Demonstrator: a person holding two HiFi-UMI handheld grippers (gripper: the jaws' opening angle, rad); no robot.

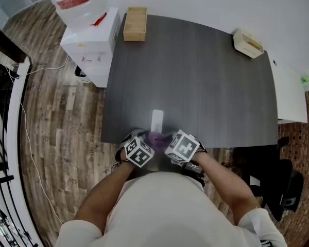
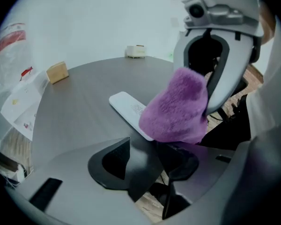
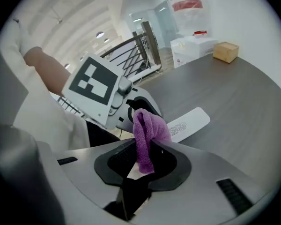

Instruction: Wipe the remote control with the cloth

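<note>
Two grippers engaged: left gripper (image 2: 161, 165) clamps the near end of the flat white plastic remote control (image 1: 157, 120) on the dark grey table (image 1: 195, 76). Right gripper (image 3: 143, 165) pinches the fluffy purple cloth (image 3: 147, 130) over that end. Wiping judged under way; far end remains.

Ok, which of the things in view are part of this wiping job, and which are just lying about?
In the job:
- remote, its near end clamped in the left gripper
- cloth, pinched in the right gripper

Lying about:
- wooden box at the table's far edge
- cream box at its far right corner
- water dispenser on the floor beside it
</note>
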